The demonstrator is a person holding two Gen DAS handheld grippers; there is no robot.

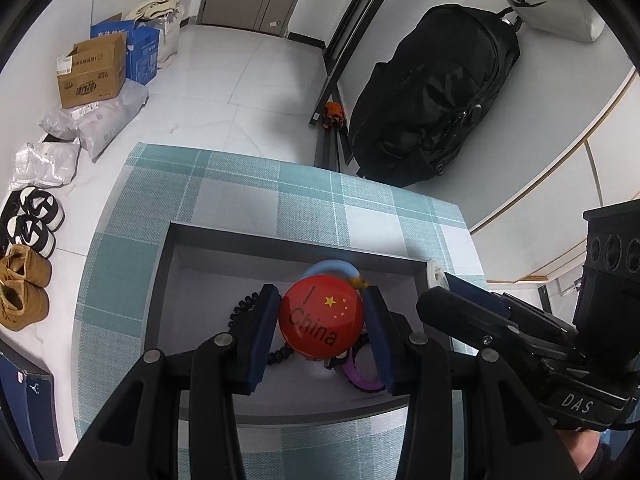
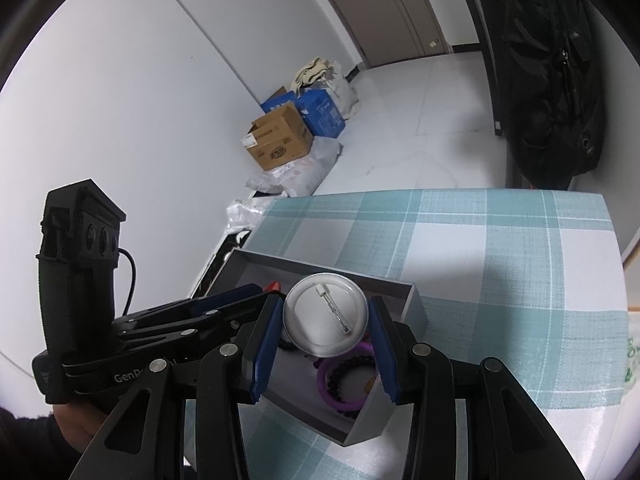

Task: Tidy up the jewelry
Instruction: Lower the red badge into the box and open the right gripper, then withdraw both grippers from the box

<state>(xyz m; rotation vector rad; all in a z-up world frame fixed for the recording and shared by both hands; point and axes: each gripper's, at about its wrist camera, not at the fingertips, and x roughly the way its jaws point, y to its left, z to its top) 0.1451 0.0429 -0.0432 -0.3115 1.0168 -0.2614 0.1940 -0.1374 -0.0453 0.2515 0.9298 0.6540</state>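
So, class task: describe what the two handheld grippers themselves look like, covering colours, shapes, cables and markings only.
Both are black with linked bars joined by silver rivets, ending in flat blue pads. The left gripper has a tall black handle with round ports, a black cable and pale "Gen" lettering. The right gripper carries "DAS" lettering. A dark sleeve shows at each view's bottom corner.

Red badge hides most of black bead bracelet; purple bracelet partly behind silver badge.

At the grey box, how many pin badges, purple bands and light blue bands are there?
Pin badges: 2, the red badge and the white badge
Purple band: 1
Light blue band: 1
Total: 4
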